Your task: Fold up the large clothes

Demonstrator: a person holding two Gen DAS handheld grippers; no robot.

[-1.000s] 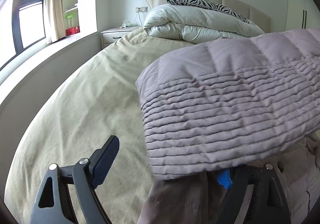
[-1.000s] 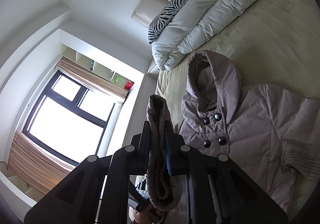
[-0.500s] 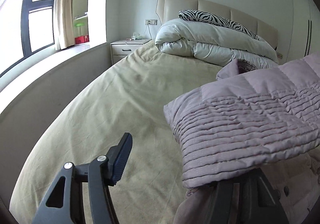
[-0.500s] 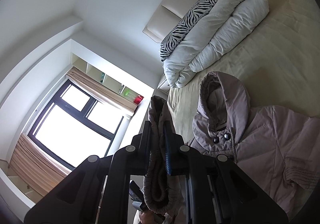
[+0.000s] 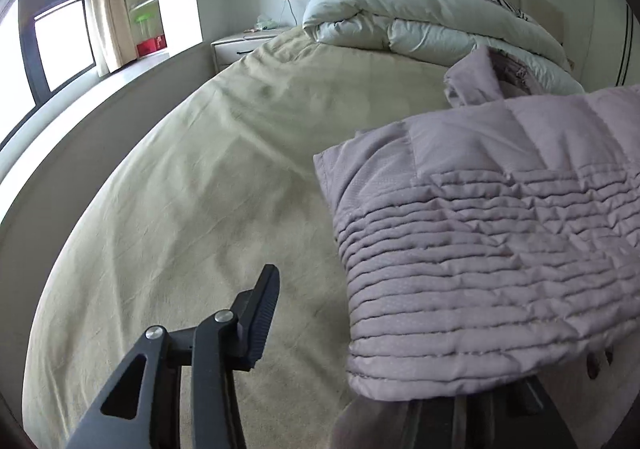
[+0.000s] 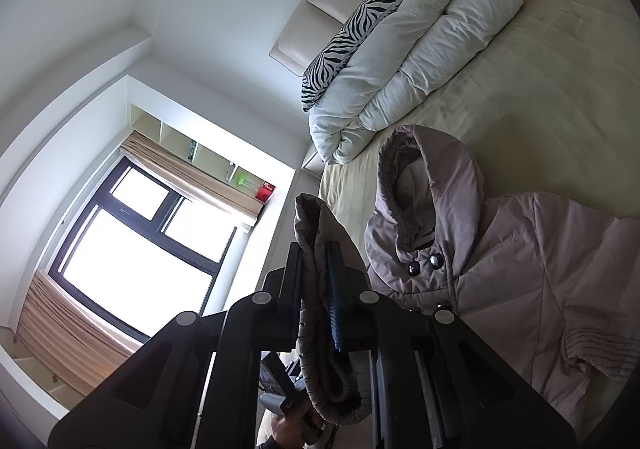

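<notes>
Two tools, right tool (image 6: 318,289) clamping jacket (image 6: 520,269)

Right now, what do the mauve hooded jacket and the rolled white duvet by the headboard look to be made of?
The mauve hooded jacket looks like a padded, quilted synthetic shell with a matte to faint sheen: stitched channels, puffy panels and a ribbed, gathered cuff. The rolled white duvet looks like a soft filled cotton or microfibre cover: matte, finely creased, plump folds. The exact fibre cannot be told in either case.
</notes>
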